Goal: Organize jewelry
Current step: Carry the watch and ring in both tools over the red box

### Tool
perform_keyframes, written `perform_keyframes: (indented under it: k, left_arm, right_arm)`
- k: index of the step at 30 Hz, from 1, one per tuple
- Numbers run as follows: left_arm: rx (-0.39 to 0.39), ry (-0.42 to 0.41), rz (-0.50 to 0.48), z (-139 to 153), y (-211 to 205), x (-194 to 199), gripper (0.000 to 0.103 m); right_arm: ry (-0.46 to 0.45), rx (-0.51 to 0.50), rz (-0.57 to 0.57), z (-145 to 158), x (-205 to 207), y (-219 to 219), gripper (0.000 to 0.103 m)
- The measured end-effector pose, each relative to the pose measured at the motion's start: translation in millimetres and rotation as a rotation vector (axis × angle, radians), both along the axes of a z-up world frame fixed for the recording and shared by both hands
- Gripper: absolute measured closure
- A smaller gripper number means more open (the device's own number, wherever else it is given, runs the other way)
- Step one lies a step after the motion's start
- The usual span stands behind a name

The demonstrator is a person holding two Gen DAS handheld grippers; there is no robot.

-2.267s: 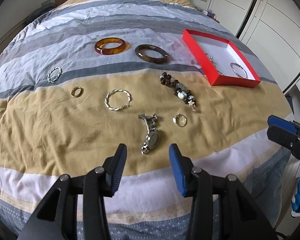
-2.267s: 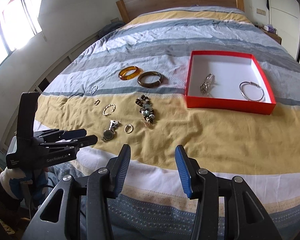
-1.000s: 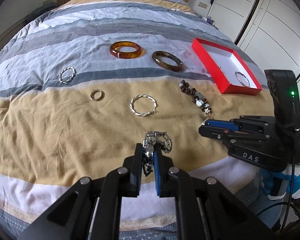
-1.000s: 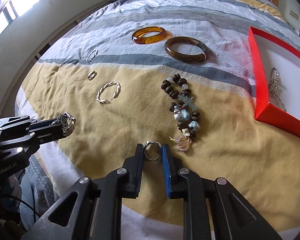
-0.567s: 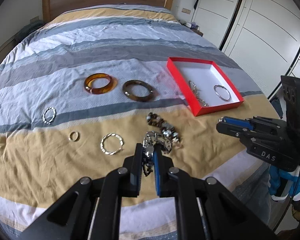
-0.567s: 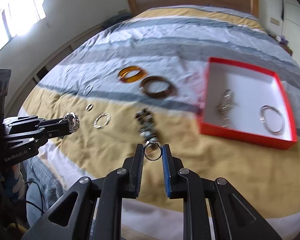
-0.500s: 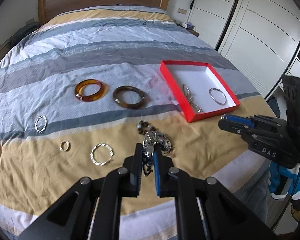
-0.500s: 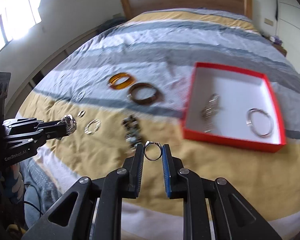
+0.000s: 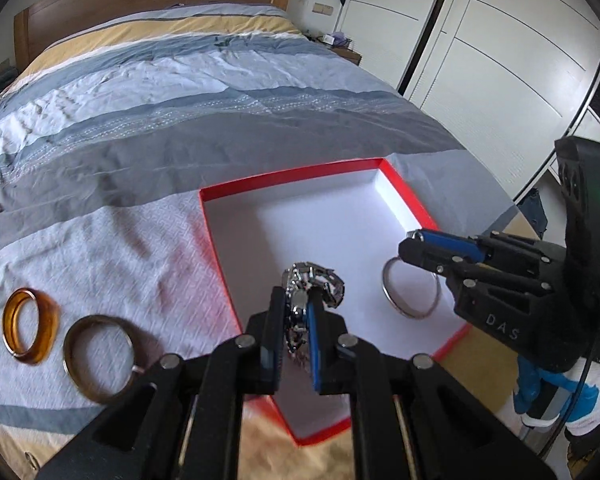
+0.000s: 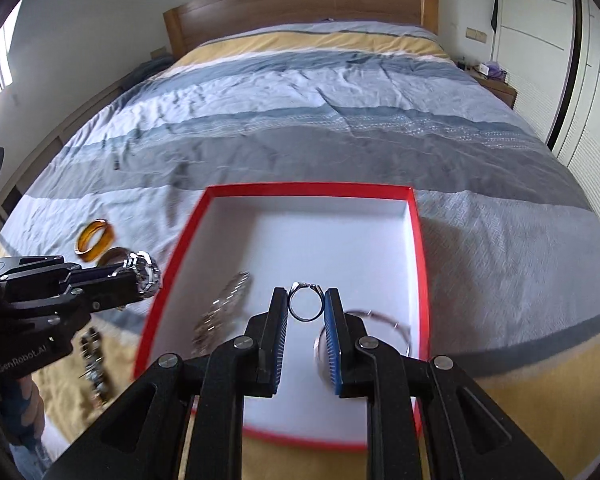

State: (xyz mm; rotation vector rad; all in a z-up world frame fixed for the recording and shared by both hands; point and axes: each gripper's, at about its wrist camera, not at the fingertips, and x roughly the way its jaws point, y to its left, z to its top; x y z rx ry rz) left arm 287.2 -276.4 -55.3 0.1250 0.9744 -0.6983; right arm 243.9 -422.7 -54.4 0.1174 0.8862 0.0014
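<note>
Box (image 10: 418,240) sits dead ahead on the bed, a bangle (image 9: 410,294) inside at 3 o'clock. Your left gripper (image 9: 296,322) is clamped on the watch (image 9: 314,284) over it; right gripper (image 10: 306,316) pinches the ring (image 10: 306,304) above the white floor.

Silver ring (image 10: 306,306) and steel watch (image 9: 312,284) (both held) above red box (image 10: 418,240); bangle (image 9: 410,294) inside.
</note>
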Motion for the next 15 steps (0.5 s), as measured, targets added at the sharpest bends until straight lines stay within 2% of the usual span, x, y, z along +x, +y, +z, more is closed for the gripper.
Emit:
perform_keyframes:
  k: [4,9,15]
  left_arm:
    - [0.05,0.006,0.02,-27,-25,20,0.093]
    - [0.108,0.012,0.037,-52,-41,35,0.093]
    - [0.132,-0.013,0.058,-54,-43,39,0.092]
  right_arm:
    - [0.053,-0.003,-0.022,-24,31,-19,0.085]
    - [0.104,-0.043,-0.009,-44,47,-26,0.085]
    - [0.104,-0.123,0.036,-50,48,-17,0.084]
